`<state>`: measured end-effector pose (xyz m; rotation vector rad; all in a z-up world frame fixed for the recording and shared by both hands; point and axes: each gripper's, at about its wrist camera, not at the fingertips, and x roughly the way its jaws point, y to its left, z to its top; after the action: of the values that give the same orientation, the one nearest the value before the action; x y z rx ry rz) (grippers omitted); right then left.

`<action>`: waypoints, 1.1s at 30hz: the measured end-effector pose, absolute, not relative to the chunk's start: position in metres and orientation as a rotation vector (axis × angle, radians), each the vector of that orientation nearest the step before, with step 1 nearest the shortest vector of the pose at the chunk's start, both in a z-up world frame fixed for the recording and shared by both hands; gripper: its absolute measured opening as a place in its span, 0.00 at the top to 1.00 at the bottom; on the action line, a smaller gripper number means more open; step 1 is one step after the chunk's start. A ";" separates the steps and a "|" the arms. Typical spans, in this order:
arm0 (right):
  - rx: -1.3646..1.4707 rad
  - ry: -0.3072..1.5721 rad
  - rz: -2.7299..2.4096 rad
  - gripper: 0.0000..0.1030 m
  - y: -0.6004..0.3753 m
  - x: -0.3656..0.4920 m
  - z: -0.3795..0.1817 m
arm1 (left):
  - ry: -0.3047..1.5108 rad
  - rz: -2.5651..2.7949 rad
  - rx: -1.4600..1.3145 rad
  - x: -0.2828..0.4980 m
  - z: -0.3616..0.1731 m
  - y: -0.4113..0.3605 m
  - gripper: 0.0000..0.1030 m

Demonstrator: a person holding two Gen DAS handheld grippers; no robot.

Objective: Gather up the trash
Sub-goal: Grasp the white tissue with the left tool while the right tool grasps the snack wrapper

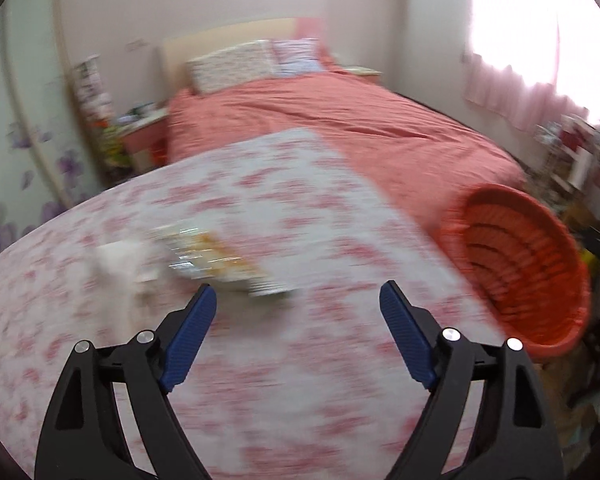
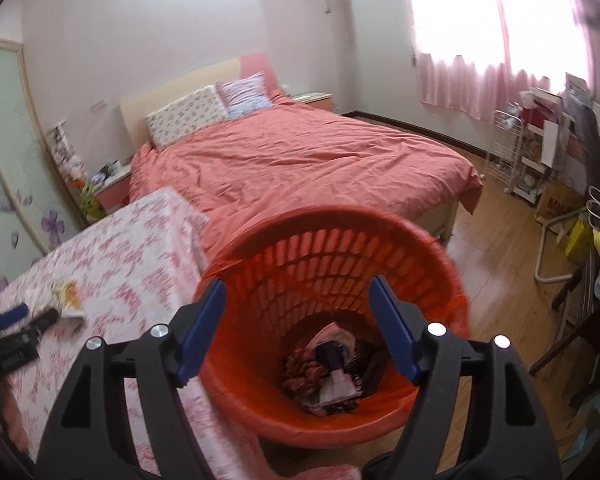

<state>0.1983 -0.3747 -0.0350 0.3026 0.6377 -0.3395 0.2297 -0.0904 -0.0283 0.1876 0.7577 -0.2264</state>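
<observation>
left gripper (image 1: 296, 294): wide, empty, crinkly wrapper (image 1: 216, 262) just ahead | right gripper (image 2: 298, 286): wide, empty, over slatted plastic basket (image 2: 440, 264)

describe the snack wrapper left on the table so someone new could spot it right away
Start at the table with the pink floral cloth beside the red-covered bed. Near its left part lies a flat, shiny snack wrapper with yellow-orange print, next to a white crumpled tissue. It is the only glossy, printed piece there.

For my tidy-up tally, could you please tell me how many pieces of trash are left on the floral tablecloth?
2: a printed wrapper just ahead of the left tool, and something white beside it, too blurred to identify. More may lie out of view.
</observation>
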 end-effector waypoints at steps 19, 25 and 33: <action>0.137 0.778 -0.134 0.24 -0.242 0.247 -0.064 | 0.900 0.055 0.019 0.324 -0.079 0.023 0.19; 0.118 0.784 -0.098 0.23 -0.219 0.258 -0.061 | 0.911 0.062 0.017 0.324 -0.081 0.036 0.49; 0.103 0.782 -0.002 0.23 -0.174 0.294 -0.061 | 0.920 0.076 0.024 0.286 -0.078 0.086 0.55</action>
<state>0.2938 -0.1740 -0.0614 0.1026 0.7823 -0.0017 0.2856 0.0863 -0.0783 0.0243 0.9199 0.0757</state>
